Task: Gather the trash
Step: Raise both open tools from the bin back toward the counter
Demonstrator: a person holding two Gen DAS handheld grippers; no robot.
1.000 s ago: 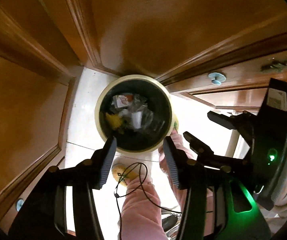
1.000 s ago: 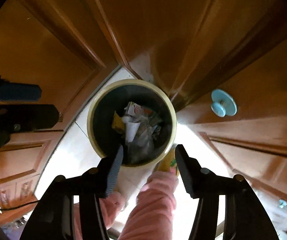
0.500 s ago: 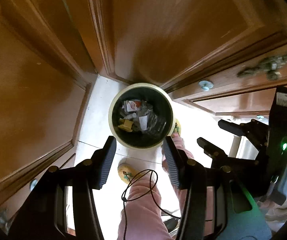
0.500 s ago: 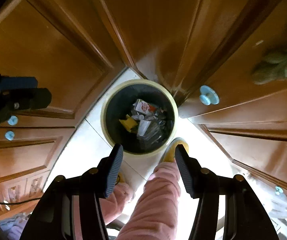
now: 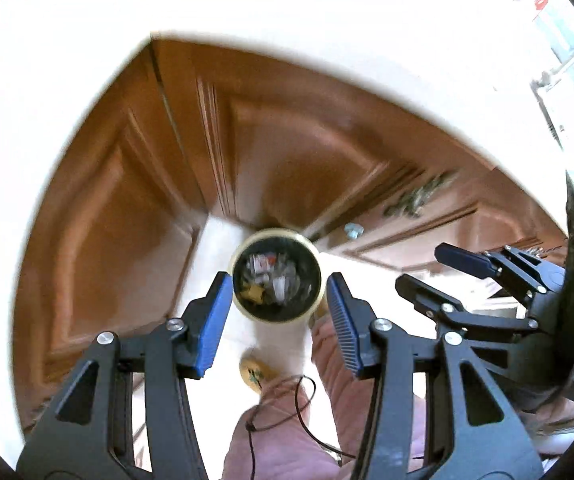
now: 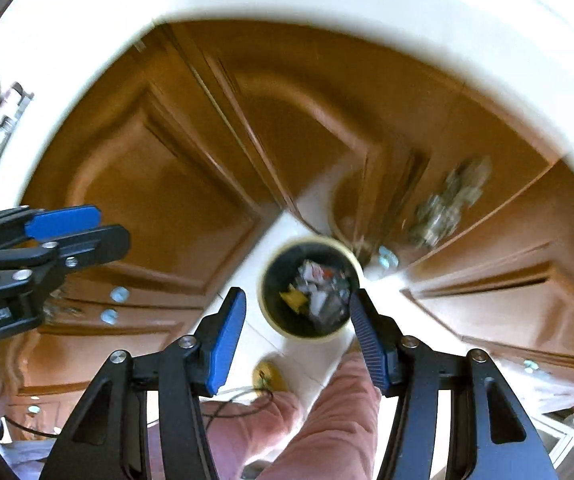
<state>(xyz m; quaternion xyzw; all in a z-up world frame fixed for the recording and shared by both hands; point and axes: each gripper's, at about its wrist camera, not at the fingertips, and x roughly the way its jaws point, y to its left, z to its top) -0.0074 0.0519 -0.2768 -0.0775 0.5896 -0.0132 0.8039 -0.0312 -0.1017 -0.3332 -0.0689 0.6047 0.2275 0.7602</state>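
Left gripper (image 5: 279, 312): jaws parted, nothing between the blue pads, pointing steeply down. Framed in the gap, far below, sits the trash bin (image 5: 275, 280), round, cream-rimmed, dark inside, standing on pale floor in the corner where the wooden cabinet doors (image 5: 127, 208) meet. Inside it, mixed trash (image 5: 273, 276): crumpled paper, clear wrapper, a yellow scrap, a bit of red print; details blurred.

Right gripper (image 6: 297, 322): jaws likewise apart and empty. The bin (image 6: 271, 280) lies just beyond the fingertips, its rim overlapping the right-hand pad in view.

Nearer than the tips in both views: pink trouser legs (image 6: 327, 412), yellow slippers (image 5: 251, 372) on the floor beside the bin's base, and a thin black cable (image 5: 299, 400) looped over the leg.

Outward: each gripper shows at the other's side, apart and level with it. Above the cabinet doors, a white countertop edge (image 5: 327, 48) arcs across, overexposed.
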